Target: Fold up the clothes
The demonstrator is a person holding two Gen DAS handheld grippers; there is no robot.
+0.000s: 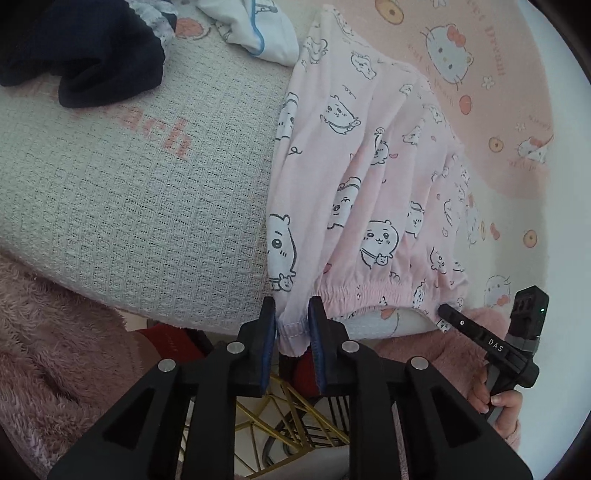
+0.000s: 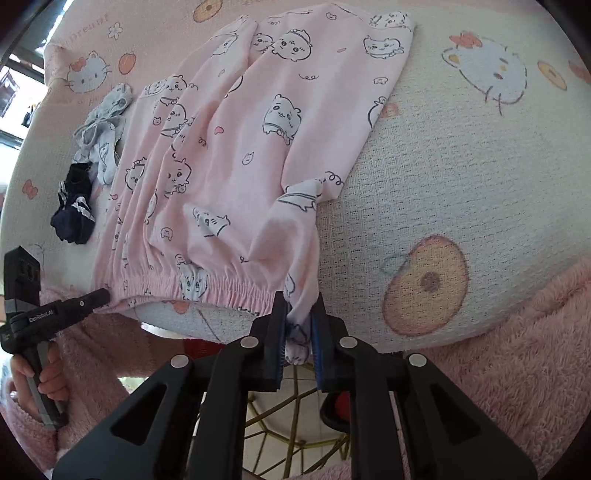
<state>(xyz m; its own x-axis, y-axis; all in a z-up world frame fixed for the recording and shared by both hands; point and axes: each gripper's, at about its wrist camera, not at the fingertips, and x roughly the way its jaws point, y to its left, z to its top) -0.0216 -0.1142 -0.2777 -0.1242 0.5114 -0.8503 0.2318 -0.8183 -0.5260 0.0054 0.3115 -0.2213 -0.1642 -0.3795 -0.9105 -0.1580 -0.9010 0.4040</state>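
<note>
Pink cotton pyjama trousers printed with small white cartoon animals lie on a table covered by a waffle-weave cloth with cartoon cats and pink lettering. The elastic waistband runs along the table's near edge, and the legs reach away toward the far side.

The left gripper sits at one corner of the waistband, where the hem hangs just over the table edge. Its blue-padded jaws stand partly apart; the fabric lies between them, touching the left pad, with a gap to the right pad, so they bracket the corner rather than squeeze it.

The right gripper is at the opposite corner. A bunched tuft of waistband hangs down between its pads, which stand closer together, with fabric against both inner faces; I cannot tell whether they press it firmly.

Each wrist view catches the other gripper low at its side edge, held in a hand in a fluffy pink sleeve.

Beside the trousers lie a dark navy garment and a white garment with blue trim; the right wrist view also shows a crumpled grey piece next to the navy one. Under the table edge a gold wire frame is visible.
</note>
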